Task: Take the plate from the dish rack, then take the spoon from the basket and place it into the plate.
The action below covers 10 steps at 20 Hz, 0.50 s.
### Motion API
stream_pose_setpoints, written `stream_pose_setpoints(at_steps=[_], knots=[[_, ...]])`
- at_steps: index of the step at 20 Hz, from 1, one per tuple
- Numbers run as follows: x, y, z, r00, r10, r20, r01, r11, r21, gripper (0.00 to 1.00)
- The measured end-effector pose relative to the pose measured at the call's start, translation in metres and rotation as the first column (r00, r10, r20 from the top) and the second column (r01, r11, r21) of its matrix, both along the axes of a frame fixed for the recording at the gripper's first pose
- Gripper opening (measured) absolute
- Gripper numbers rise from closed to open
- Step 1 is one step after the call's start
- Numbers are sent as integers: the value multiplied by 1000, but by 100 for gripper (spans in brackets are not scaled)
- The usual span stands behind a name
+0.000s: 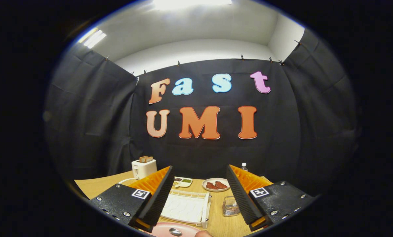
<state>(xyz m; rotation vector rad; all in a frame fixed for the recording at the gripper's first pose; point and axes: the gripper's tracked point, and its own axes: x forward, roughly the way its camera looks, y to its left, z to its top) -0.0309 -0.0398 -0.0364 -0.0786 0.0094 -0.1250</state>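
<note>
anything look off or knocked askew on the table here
Nothing stands out. The pink plate lies flat near the open gripper with the spoon in it. The dish rack and wire basket sit upright between the fingers. The toaster and food plate beyond look undisturbed.
</note>
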Motion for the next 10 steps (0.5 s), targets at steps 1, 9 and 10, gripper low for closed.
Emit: stream_pose_setpoints(at_steps=[1,9,10], knots=[[2,2,0,1000,5,6,-5,1000,-4,95],[0,-10,-20,1000,-13,-13,13,1000,10,95],[-1,-12,-19,1000,-21,-14,21,1000,10,95]])
